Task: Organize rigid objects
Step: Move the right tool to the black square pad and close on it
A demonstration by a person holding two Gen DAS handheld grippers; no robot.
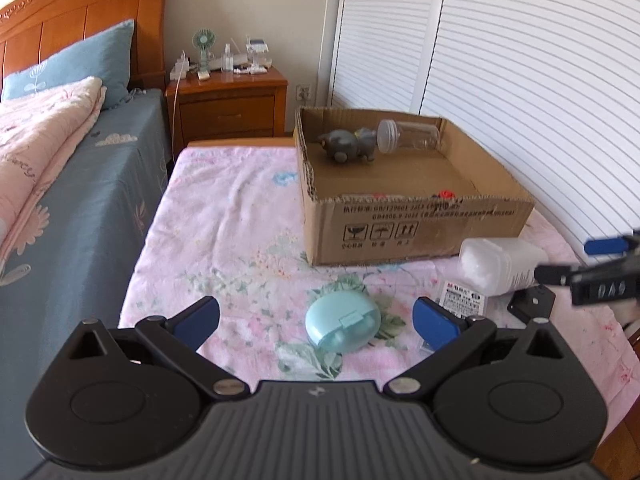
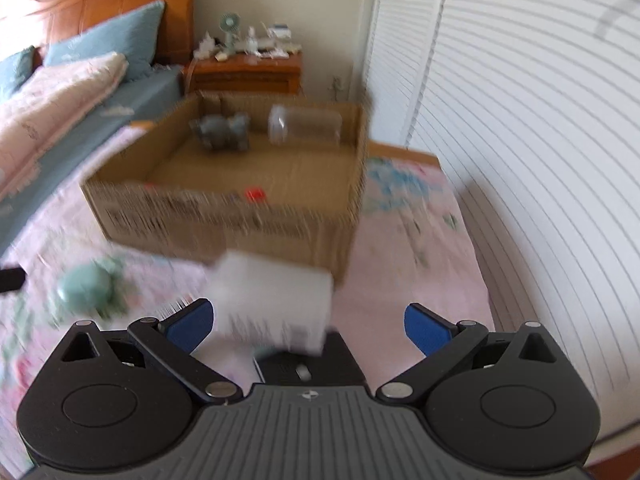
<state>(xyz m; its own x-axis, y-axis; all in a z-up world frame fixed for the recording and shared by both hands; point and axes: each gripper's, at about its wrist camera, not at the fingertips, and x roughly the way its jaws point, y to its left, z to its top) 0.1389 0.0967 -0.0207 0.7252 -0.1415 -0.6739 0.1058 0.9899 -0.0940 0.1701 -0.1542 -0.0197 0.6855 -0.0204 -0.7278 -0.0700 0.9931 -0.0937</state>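
A light blue oval case [image 1: 342,326] lies on the pink floral cloth between the wide-apart pads of my left gripper [image 1: 316,322], which is open and not touching it. The case shows blurred in the right wrist view [image 2: 84,286]. A white plastic container [image 1: 496,266] lies on its side in front of the cardboard box [image 1: 400,220]. My right gripper [image 2: 308,328] stands open around that container [image 2: 276,300]; the right pad is clear of it. The right gripper [image 1: 576,260] enters at the right edge. Inside the box sit a grey toy animal [image 1: 352,144], a clear jar [image 1: 408,136] and small red pieces [image 1: 446,193].
A small printed packet [image 1: 462,300] and a black plate [image 1: 532,302] lie near the white container. White louvred doors [image 1: 520,80] run along the right. A bed with blue sheet [image 1: 80,200] is at the left, a wooden nightstand [image 1: 228,104] behind.
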